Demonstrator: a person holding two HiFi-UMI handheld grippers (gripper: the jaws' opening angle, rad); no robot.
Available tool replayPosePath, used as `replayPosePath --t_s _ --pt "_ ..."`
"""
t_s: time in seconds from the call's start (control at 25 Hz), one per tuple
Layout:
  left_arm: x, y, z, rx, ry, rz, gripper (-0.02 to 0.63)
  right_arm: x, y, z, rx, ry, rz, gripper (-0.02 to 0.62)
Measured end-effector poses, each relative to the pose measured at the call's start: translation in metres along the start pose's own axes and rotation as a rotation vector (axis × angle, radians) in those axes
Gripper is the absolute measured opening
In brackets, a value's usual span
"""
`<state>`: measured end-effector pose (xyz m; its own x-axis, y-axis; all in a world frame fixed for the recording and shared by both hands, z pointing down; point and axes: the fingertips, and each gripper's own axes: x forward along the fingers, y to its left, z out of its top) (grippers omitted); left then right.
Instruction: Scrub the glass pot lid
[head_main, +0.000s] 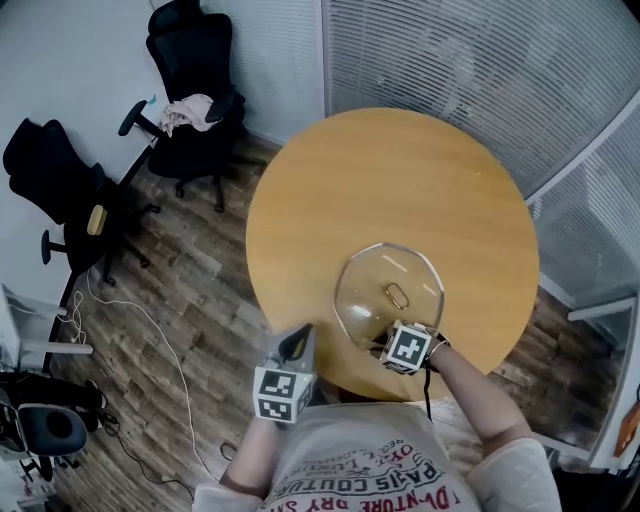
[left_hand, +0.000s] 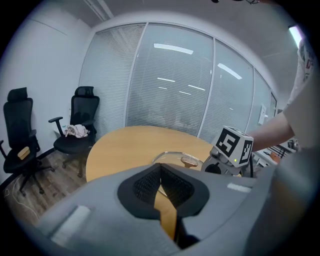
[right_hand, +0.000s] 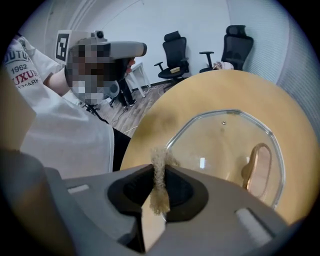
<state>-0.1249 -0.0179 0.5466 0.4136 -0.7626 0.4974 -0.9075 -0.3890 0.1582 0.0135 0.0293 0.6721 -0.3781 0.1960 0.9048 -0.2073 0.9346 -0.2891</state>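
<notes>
My right gripper (right_hand: 161, 170) pinches the scrub pad (right_hand: 160, 192) by the glass lid (right_hand: 220, 145) rim; left gripper (left_hand: 161, 175) closed, empty; scrubbing seems barely started.

Bare tabletop (head_main: 400, 170) lies beyond the glass lid (head_main: 375, 280); chairs (head_main: 190, 90) stand well apart.

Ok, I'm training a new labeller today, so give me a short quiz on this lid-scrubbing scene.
1. True or false: the left gripper has its jaws shut on nothing.
2. What does the right gripper hold? A a tan scrub pad; B a spoon; C nothing.
3. Fill in: the glass lid lies on the round wooden ____.
Key: 1 true; 2 A; 3 table.
</notes>
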Motion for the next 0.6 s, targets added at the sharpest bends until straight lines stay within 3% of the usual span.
replayPosePath --t_s 0.28,0.44,0.6 --pt "0.012 0.004 0.036 0.080 -0.022 -0.098 0.008 -0.039 -0.013 0.034 0.155 -0.192 -0.169 0.064" --pt "0.021 0.005 0.057 0.132 -0.030 -0.168 0.008 -0.076 -0.026 0.058 0.229 -0.357 -0.336 0.063" --pt "0.027 -0.006 0.080 0.182 -0.047 -0.250 0.008 -0.114 -0.035 0.060 0.371 -0.538 -0.488 0.061"
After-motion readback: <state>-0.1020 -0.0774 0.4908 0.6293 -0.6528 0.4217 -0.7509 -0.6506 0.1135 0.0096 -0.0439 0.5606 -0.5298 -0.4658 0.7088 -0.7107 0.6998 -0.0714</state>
